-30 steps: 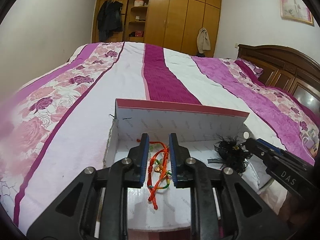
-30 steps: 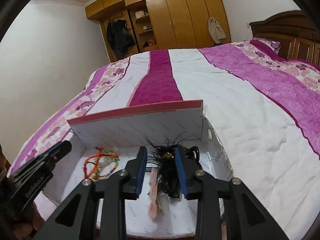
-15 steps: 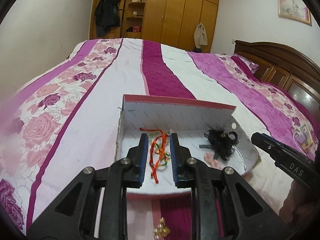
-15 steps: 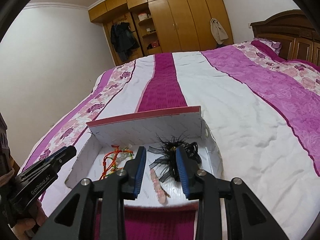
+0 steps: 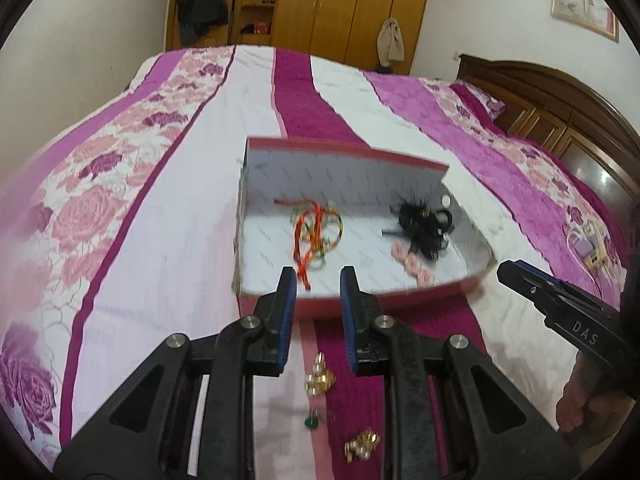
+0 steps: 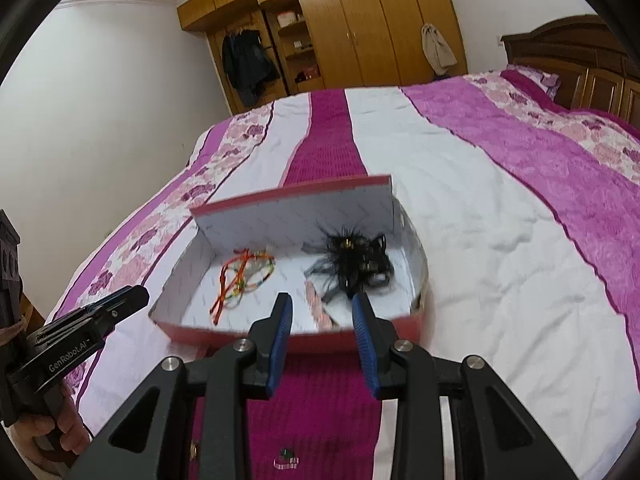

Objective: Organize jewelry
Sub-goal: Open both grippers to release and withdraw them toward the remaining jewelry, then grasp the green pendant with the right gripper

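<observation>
Jewelry box point(image 5: 362, 298), red-rimmed, on striped bedspread point(image 5: 168, 208), holding corded bracelets point(image 5: 316, 228) left and black feathered hairpiece point(image 5: 424, 224) right; left gripper point(image 5: 318, 280) and right gripper point(image 6: 322, 304) both angled downward short of it, jaws parted, grasping nothing.

Readable text, two spots only: "DAS" in light letters on the black body of the right gripper point(image 5: 560, 304), seen from the left wrist view; "GenRobot.AI" on the side of the left gripper point(image 6: 100, 312), seen from the right wrist view. The box point(image 5: 344, 168) has a faint repeated print on its lining, too small to read.
</observation>
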The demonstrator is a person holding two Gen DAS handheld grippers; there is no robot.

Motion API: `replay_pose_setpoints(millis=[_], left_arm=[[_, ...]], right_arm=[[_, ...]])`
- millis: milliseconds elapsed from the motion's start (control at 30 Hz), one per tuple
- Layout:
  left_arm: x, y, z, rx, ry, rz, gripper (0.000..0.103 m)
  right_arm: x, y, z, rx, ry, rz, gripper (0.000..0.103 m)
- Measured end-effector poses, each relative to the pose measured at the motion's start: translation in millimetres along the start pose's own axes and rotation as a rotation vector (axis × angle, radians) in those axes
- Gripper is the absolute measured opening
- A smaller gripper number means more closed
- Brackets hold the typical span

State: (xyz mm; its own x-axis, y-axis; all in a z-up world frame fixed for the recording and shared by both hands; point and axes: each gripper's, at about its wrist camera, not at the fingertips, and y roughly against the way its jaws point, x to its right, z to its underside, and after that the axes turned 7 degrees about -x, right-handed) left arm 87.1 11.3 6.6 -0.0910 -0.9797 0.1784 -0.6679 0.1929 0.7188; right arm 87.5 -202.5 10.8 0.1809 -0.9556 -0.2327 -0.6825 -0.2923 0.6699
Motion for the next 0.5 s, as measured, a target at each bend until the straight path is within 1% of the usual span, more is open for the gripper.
replay_pose_setpoints(millis=[233, 500], left_arm=[[-1, -4, 23, -0.092, 0.014, 0.018, 0.014], [2, -6, 43, -0.167, -0.005, 0.018, 0.014]], right_arm=[[-4, 0, 25, -0.080, 0.014, -0.008, 0.034], [-15, -4, 52, -0.160, 0.046, -0.022, 0.034]])
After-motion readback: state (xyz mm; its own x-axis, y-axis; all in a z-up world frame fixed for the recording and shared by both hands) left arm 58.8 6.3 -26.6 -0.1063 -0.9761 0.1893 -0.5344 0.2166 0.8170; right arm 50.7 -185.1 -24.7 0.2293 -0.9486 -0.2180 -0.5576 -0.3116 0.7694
